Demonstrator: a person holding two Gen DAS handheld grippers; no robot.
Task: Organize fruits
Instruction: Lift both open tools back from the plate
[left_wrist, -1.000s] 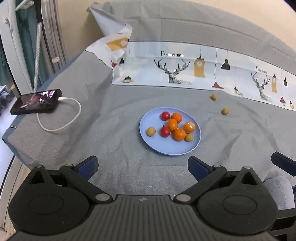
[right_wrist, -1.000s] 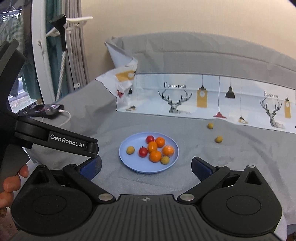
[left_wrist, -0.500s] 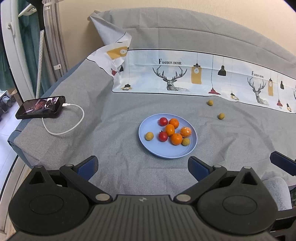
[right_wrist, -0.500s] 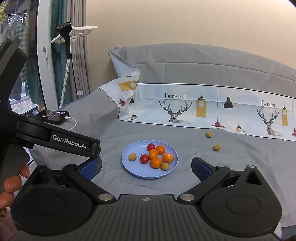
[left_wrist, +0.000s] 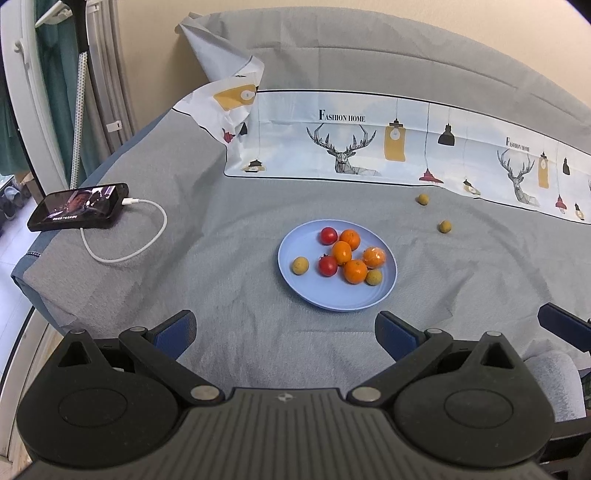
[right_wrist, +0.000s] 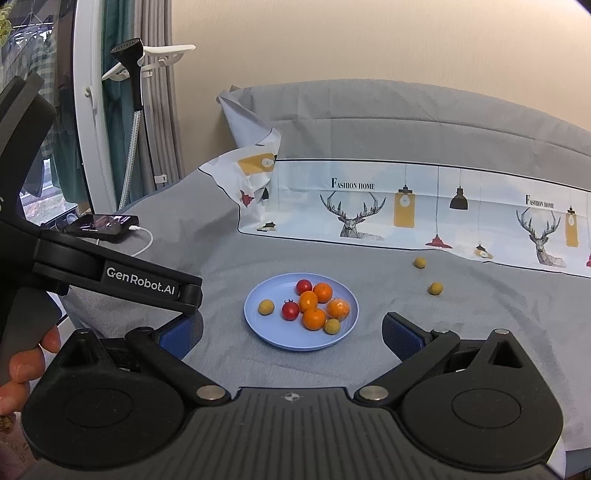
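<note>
Your left gripper (left_wrist: 286, 334) and right gripper (right_wrist: 291, 330) both hang wide open, nothing between them and the blue plate (left_wrist: 317, 295). Phone (left_wrist: 79, 211) sits off left, and your right one's only partly visible at that view's edge.

The printed cloth (left_wrist: 388, 147) ran off the right edge; the phone (right_wrist: 101, 223) screen was too small to read.

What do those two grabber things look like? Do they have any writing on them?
Both are matte black plastic. Each has a ribbed middle, two round discs and silver pivot pins. The left gripper and right gripper end in blue pads. Seen from the right wrist camera, the left one's side reads "GenRobot.AI" in white. A bare hand holds its handle. No cables or sleeves show.
</note>
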